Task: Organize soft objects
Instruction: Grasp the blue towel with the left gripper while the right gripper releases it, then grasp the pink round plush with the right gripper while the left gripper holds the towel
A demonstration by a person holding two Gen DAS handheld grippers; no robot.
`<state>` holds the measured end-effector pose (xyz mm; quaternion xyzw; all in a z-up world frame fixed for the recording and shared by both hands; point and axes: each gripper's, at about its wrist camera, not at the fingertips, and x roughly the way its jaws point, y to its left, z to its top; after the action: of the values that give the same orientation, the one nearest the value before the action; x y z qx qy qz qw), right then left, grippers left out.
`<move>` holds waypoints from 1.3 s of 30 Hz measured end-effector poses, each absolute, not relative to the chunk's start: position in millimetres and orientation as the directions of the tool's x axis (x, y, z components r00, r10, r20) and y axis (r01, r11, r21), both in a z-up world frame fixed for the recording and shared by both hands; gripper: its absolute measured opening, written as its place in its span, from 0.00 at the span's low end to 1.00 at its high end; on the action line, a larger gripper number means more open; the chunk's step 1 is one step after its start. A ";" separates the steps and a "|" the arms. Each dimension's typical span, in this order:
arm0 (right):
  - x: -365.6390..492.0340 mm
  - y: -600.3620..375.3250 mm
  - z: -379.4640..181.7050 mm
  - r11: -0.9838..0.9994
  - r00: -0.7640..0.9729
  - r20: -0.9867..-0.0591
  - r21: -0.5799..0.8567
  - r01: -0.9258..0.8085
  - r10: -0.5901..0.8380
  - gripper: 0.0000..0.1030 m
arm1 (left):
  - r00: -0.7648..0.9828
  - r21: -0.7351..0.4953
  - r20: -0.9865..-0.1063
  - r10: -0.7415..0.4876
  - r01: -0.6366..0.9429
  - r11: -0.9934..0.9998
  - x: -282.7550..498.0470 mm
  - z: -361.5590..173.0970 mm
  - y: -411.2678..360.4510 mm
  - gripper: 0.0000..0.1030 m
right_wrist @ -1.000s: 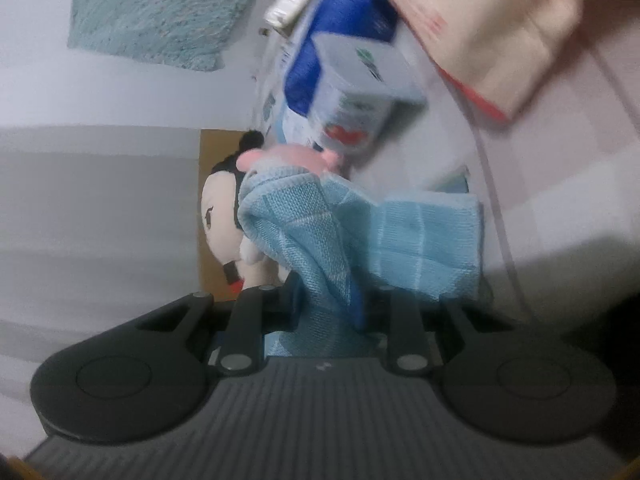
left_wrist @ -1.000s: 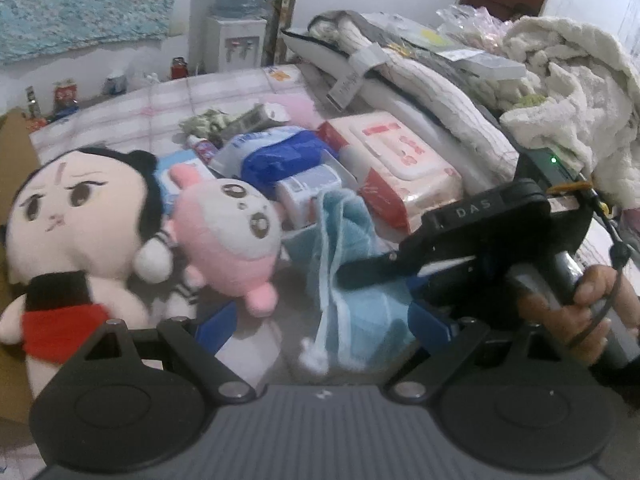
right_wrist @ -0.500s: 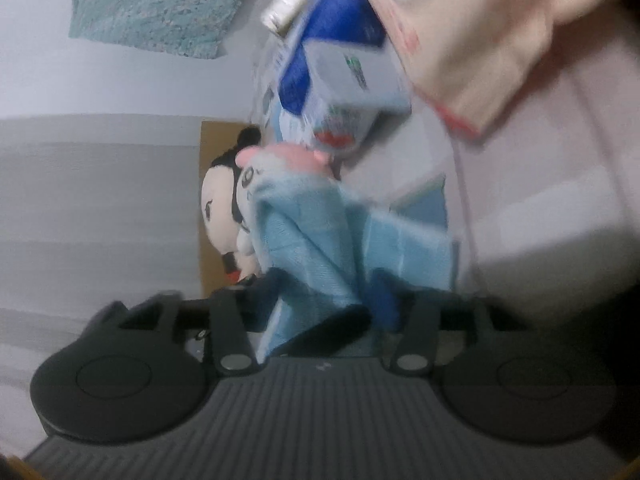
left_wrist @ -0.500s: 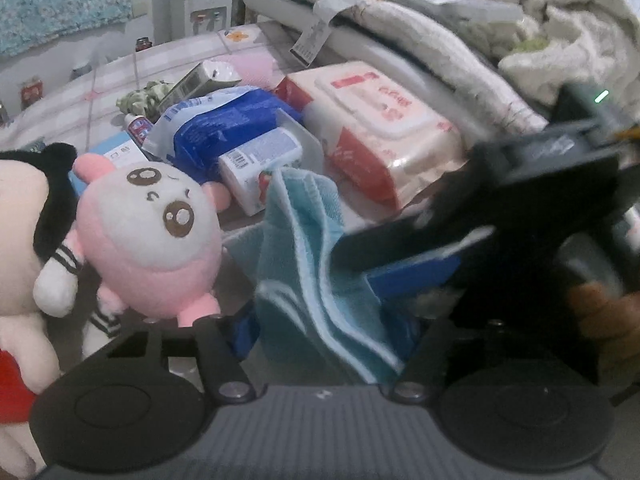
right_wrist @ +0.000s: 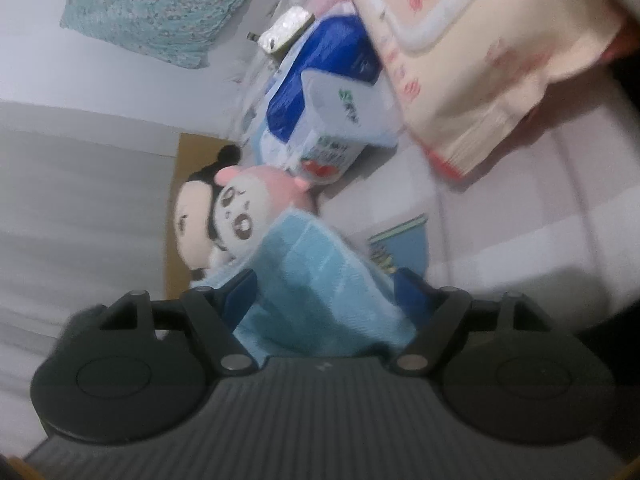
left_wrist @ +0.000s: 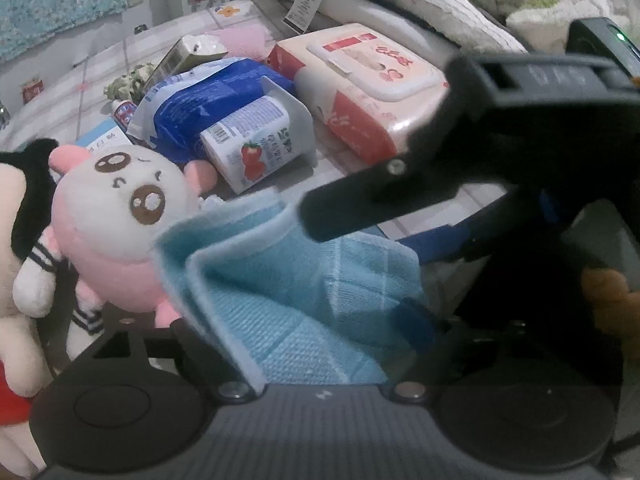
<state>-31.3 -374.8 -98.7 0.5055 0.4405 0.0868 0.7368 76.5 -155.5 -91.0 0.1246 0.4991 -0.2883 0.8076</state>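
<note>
- Your left gripper point(left_wrist: 304, 320) has its jaws spread wide, just opening again after a brief squeeze; the blue towel point(left_wrist: 296, 292) bunches between them, and you cannot tell whether either pad presses it.
- Your right gripper point(right_wrist: 324, 292) has just been opening from a tight pinch; its jaws now stand apart with the same towel point(right_wrist: 316, 284) loose in the gap.
- No bin or box holds the soft things: the towel sits heaped on the tiled surface point(left_wrist: 424, 208), just beside the pink plush point(left_wrist: 120, 232).
- The strawberry carton point(left_wrist: 252, 140) lies tipped against the blue pouch point(left_wrist: 208, 104), near the wipes pack point(left_wrist: 368, 88).
- Only your left view shows your other gripper point(left_wrist: 460, 160) reaching in over the towel, plus the folded bedding point(left_wrist: 400, 0) behind.
- Only your right view shows the black-haired doll's point(right_wrist: 192, 220) face and a second flat blue cloth point(right_wrist: 404, 244) on the tiles.
</note>
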 end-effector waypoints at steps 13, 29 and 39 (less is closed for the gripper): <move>-36.6 -351.2 -101.5 0.332 0.599 -0.432 0.902 0.277 0.674 0.75 | 0.364 -0.086 -0.854 -0.372 0.606 0.791 63.6 -86.3 -152.0 0.51; -24.7 -328.2 -27.6 0.588 0.648 -0.534 0.793 0.162 0.542 0.82 | 0.464 -0.186 -0.780 -0.421 0.470 0.863 48.7 -55.6 -88.3 0.17; 53.8 -293.8 -62.1 0.606 0.558 -0.657 0.732 0.311 0.508 0.95 | 0.557 -0.244 -0.717 -0.420 0.364 0.899 27.5 -18.2 -21.3 0.17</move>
<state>53.8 -293.8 -62.1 0.4393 0.4657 0.0643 0.7655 27.5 -21.3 -18.2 -0.0336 0.4149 -0.2222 0.8817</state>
